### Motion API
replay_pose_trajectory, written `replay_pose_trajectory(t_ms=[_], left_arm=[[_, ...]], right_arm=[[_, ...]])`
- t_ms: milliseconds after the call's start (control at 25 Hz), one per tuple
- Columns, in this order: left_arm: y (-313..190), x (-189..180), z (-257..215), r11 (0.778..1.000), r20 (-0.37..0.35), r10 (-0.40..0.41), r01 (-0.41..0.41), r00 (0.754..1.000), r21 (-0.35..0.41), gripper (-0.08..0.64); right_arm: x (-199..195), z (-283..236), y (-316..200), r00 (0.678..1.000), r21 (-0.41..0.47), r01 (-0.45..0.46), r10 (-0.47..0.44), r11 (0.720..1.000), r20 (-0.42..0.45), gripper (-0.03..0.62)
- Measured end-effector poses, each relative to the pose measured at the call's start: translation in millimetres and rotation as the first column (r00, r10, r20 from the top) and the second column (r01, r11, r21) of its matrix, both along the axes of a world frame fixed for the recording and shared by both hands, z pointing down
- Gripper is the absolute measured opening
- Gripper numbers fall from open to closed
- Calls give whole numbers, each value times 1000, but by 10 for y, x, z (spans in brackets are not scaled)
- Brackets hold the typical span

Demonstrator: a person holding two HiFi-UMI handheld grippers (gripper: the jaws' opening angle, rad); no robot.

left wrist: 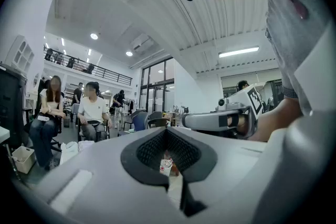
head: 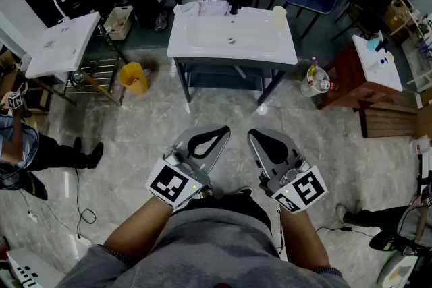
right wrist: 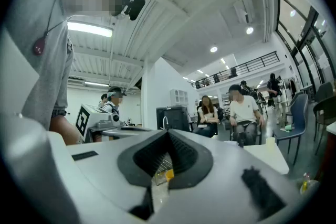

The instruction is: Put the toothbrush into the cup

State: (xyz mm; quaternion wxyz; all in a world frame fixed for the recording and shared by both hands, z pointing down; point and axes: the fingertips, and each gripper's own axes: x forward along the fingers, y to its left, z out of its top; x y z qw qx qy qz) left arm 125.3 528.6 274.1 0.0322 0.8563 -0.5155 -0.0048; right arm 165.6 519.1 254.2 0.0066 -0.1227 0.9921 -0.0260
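Both your left gripper (head: 217, 135) and right gripper (head: 258, 138) are clamped shut on nothing, well short of the sink (head: 202, 44). The cup (head: 279, 12) sits on its back right corner, but I can't spot the toothbrush from here. Expect light, stiff, slick plastic, so pinch it mid-handle.

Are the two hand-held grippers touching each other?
Apart. The head view shows bare floor between the left hand-held gripper and the right hand-held gripper.
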Motion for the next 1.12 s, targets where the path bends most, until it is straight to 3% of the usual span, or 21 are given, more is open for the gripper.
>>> replay_pose_trajectory(t_ms=[720, 1120], left_arm=[[18, -136, -18, 1000, 2, -15, 15, 1000, 2, 5], [-418, -393, 13, 998, 0, -61, 61, 998, -6, 5]], right_arm=[[-130, -1, 36, 1000, -12, 0, 0, 1000, -10, 14], [-402, 21, -394, 999, -6, 43, -43, 999, 7, 14]])
